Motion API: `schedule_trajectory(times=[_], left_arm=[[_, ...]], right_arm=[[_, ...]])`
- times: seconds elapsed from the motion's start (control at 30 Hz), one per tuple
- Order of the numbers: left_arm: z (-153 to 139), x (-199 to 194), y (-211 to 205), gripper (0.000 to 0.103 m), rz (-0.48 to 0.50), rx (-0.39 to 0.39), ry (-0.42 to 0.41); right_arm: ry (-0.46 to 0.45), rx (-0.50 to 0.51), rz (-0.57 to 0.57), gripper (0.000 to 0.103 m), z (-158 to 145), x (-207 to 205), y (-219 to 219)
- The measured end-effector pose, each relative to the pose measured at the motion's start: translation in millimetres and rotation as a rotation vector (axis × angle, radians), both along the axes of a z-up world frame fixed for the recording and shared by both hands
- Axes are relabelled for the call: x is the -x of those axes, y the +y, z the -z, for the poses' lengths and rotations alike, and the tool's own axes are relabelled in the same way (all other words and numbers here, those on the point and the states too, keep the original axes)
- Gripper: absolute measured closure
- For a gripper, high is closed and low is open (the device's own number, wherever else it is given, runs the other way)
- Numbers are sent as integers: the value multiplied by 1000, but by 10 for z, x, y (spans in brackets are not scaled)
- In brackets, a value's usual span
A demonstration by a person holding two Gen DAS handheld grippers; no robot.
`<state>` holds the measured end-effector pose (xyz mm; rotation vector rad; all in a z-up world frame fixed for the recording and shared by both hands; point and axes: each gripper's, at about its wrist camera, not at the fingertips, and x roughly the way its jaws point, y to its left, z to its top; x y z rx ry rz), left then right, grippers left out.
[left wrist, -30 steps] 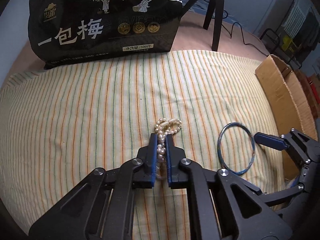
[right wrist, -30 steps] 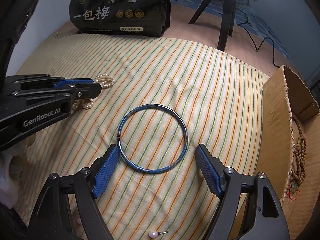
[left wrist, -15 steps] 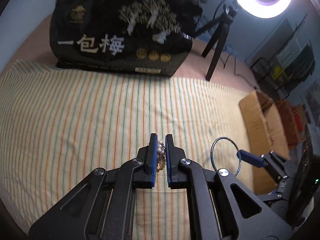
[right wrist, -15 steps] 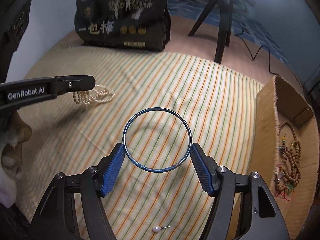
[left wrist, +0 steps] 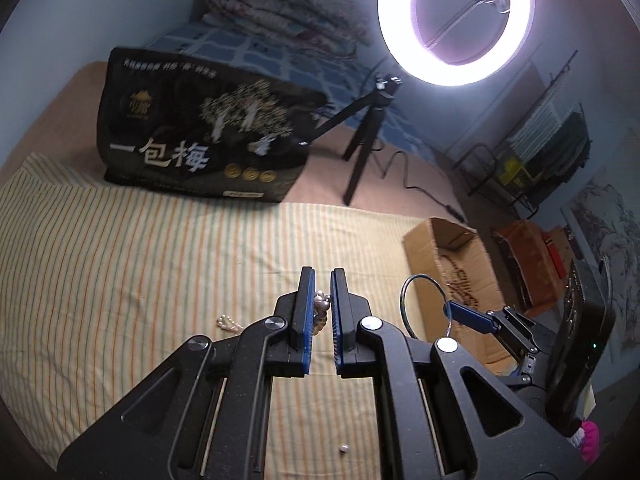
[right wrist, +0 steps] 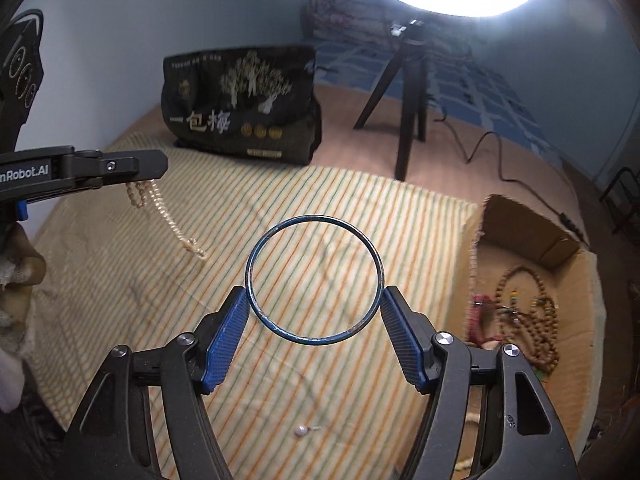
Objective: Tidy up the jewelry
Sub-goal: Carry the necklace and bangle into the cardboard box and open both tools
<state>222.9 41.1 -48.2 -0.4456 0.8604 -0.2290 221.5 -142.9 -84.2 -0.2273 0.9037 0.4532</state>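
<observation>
We've got the left gripper [left wrist: 321, 280] clamped on the white pearl bead strand [right wrist: 168, 216], dangling above the striped cloth [right wrist: 360, 208]. Our right gripper [right wrist: 314, 322] pinches the thin blue metal bangle [right wrist: 314, 281] beside the cardboard box [right wrist: 532, 240].

Pale blue walls [right wrist: 120, 20] around me, and a big ring light [left wrist: 456, 20] on a black tripod [right wrist: 404, 96] glaring down. It's standing on a tan mattress [left wrist: 320, 180], striped cloth [left wrist: 120, 260] spread in front, folded quilt [left wrist: 288, 12] at the back, metal rack [left wrist: 540, 148] off right.
</observation>
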Motion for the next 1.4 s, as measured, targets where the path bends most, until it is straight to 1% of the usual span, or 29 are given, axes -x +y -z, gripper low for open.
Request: schedule_trajectory(times=[0.2, 0.37, 0.53, 0.63, 0.83, 1.07, 1.2, 1.4], left_arm=[[-258, 96, -145, 98, 31, 8, -53], [-469, 162, -306, 98, 54, 21, -98], [-619, 214, -536, 98, 95, 20, -126], [-677, 215, -697, 98, 126, 16, -137], [-698, 174, -982, 98, 174, 26, -138], [-806, 192, -1380, 98, 241, 46, -162], [-858, 210, -1613, 98, 273, 58, -173], [-836, 190, -1894, 98, 314, 74, -166]], right_arm=[[-33, -28, 41, 36, -199, 101, -259], [-88, -40, 88, 36, -408, 183, -527], [-102, -65, 156, 36, -492, 272, -882], [-114, -53, 200, 36, -515, 329, -1098], [-104, -23, 278, 36, -449, 366, -1474], [-61, -38, 360, 36, -322, 333, -1864], [-46, -47, 379, 36, -281, 317, -1955], [-24, -49, 377, 36, -225, 298, -1996]])
